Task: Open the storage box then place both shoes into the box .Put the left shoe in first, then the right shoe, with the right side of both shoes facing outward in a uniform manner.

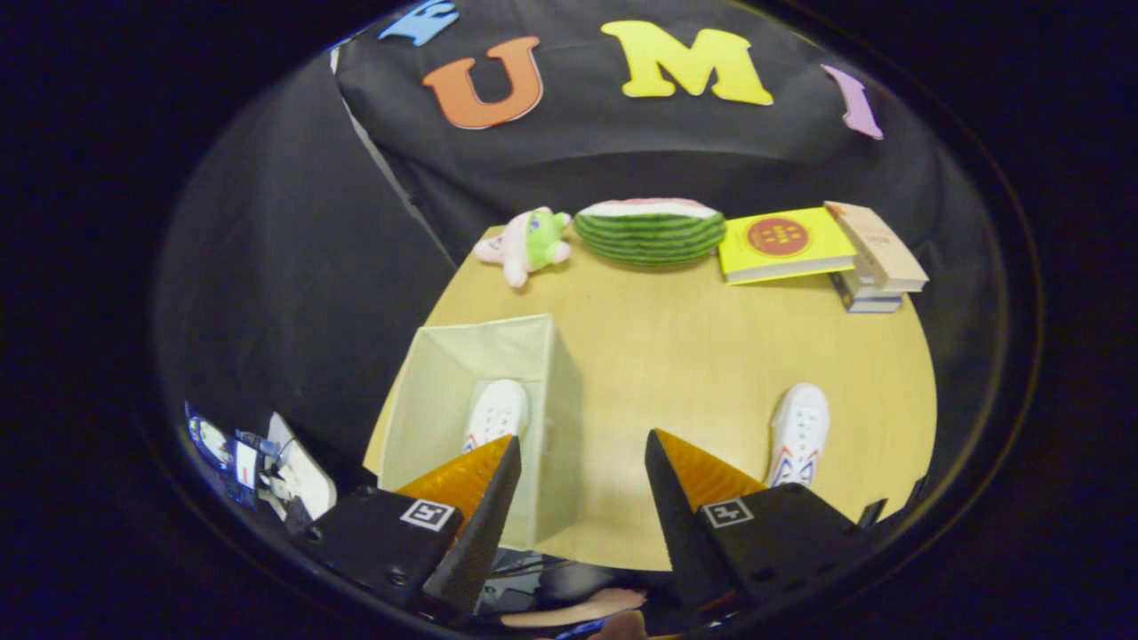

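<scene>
A pale fabric storage box (533, 356) stands open on the left part of the wooden table (693, 347). One white shoe (498, 411) lies inside it, toe pointing away, just beyond my left finger. The other white shoe (800, 431), with red and blue side marks, rests on the table to the right of my right finger. My gripper (582, 462) hovers above the table's near edge, open, with nothing between its fingers; the box's right wall shows in the gap.
Along the table's far edge sit a pink and green plush toy (526, 242), a watermelon-shaped cushion (649, 229), a yellow book (781, 242) and a stack of books (876, 262). Some small gear (258, 462) lies off the table at the left.
</scene>
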Demonstrator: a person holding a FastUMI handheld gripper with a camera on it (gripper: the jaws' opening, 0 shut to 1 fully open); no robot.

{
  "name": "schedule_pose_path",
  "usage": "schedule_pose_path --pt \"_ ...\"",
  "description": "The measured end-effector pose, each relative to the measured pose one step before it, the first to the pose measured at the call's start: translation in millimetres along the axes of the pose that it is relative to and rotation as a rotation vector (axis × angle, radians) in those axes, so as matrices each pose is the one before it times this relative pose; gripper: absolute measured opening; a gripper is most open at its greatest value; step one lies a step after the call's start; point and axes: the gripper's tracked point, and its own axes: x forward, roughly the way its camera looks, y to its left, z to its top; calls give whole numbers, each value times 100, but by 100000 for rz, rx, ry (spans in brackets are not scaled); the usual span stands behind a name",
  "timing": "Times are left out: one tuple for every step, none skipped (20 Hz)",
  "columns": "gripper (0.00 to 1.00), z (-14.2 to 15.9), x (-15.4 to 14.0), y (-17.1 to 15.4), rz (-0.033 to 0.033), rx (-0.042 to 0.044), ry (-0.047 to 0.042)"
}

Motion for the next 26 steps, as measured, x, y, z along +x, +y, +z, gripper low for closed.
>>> schedule_pose_path --pt "86 -475 -81 -2418 -3362 -14 -148" --pt "86 -613 300 -2390 -3460 -411 59" --pt "86 -883 441 -2645 -3638 -688 1002" --pt "86 -1171 604 -2455 -2683 -225 2207" --pt "86 -1529 827 -2247 -1776 1183 3120" --pt "86 -1537 832 -1918 -610 2784 3652" --pt "86 -1574 1340 -1747 -619 3371 4378" --pt "86 -1142 1344 -1478 -169 3773 3990" --pt "86 -1024 1305 -1707 -172 3969 3641" --pt "86 -643 1102 -1532 521 3944 2836" --pt "86 -353 1068 -1217 201 3429 2022" --pt "86 -180 832 -1265 -263 2523 1505" --pt "86 -72 814 -845 355 1876 1207" --pt "86 76 831 -557 654 1272 715" --pt "86 219 697 -449 186 200 548" --pt "85 255 580 -240 -112 -130 198" --pt "85 277 568 73 832 -64 144" --pt "85 124 484 260 1211 37 581" --pt "84 51 445 314 1498 44 406" --pt "84 33 444 279 671 -408 1051" --pt "83 -207 256 52 -11 -535 864" --pt "83 107 282 85 -99 -562 507" --pt "83 98 301 187 288 175 64" --pt "82 40 236 197 698 626 189" --pt "80 -2 274 221 1040 131 -439" --pt "77 120 284 262 1689 -509 -150"
